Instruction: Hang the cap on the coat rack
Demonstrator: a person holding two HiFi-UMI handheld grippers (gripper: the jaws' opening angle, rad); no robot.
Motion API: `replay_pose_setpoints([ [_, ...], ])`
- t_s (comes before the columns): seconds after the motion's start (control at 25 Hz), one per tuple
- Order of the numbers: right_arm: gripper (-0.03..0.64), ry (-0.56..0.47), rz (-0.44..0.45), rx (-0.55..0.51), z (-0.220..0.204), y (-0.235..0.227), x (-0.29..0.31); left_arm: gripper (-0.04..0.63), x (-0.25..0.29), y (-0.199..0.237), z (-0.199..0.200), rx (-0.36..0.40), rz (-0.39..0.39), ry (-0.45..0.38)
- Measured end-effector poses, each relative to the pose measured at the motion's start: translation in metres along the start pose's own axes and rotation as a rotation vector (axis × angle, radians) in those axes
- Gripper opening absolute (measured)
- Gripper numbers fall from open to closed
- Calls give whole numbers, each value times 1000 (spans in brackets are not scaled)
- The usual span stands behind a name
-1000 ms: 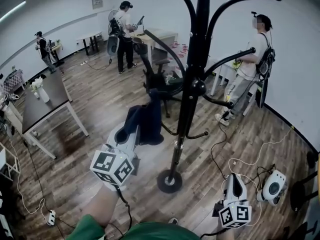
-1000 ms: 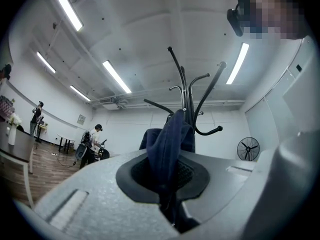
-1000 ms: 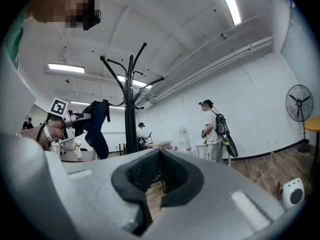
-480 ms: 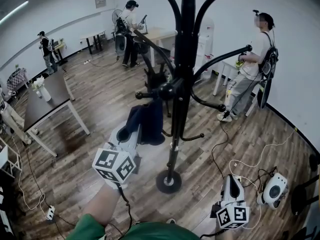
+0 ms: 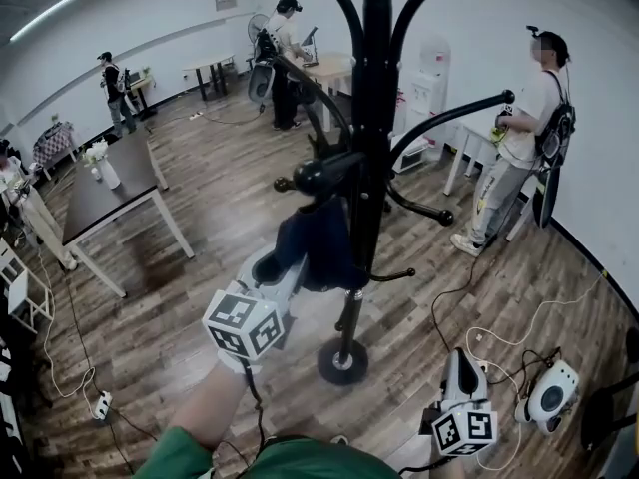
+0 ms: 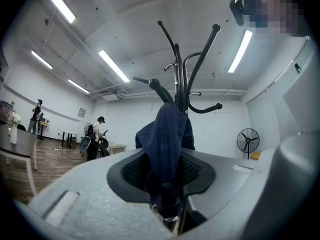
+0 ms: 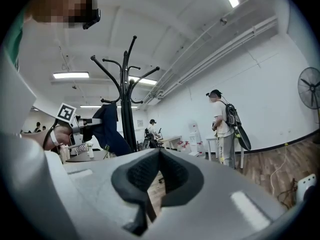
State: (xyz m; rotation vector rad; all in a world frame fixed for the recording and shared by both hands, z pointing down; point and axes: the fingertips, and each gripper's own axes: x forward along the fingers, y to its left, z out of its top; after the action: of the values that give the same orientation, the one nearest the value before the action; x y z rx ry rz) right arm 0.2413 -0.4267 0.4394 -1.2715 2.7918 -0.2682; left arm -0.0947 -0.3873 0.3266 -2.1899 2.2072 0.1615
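Note:
The dark blue cap (image 5: 318, 242) hangs by its top from a knobbed arm (image 5: 306, 176) of the black coat rack (image 5: 372, 118), close against the pole. My left gripper (image 5: 277, 263) reaches up to its lower edge. In the left gripper view the cap (image 6: 167, 134) droops between the pads (image 6: 134, 171) and my left gripper (image 6: 167, 186) has its jaws opening, with the cloth still between them. My right gripper (image 5: 465, 359) hangs low at the right over the floor, shut and empty; its view shows the cap (image 7: 107, 126) and the rack (image 7: 126, 104) from the side.
The rack's round base (image 5: 342, 360) stands on the wood floor. Cables and a white device (image 5: 550, 394) lie at the right, a power strip (image 5: 100, 404) at the left. A dark table (image 5: 105, 193) stands left. A person (image 5: 519, 143) stands right, and others are at the back.
My left gripper has carried the cap up and right, against the rack's pole. The cap now hangs from the knobbed arm. The right gripper has stayed put.

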Motion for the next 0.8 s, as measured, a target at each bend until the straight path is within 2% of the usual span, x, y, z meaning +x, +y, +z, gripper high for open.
replay_pose_setpoints([
  [0.12,3,5,40,-1,-3,10,10,195,-17,3,-1,5,19,-14],
  [0.24,3,14,88,0,-5,20,18,219,-41,2,-3,1,38,-27],
  [0.4,3,14,153,-4,-4,30,24,219,-70,-8,-17,3,51,0],
  [0.52,3,17,193,-11,-2,50,31,219,-96,2,-30,-25,91,19],
  [0.64,3,13,226,-20,3,72,35,210,-124,13,-47,-78,135,51],
  [0.8,3,-9,247,-31,10,100,35,155,-161,17,-74,-163,168,93],
])
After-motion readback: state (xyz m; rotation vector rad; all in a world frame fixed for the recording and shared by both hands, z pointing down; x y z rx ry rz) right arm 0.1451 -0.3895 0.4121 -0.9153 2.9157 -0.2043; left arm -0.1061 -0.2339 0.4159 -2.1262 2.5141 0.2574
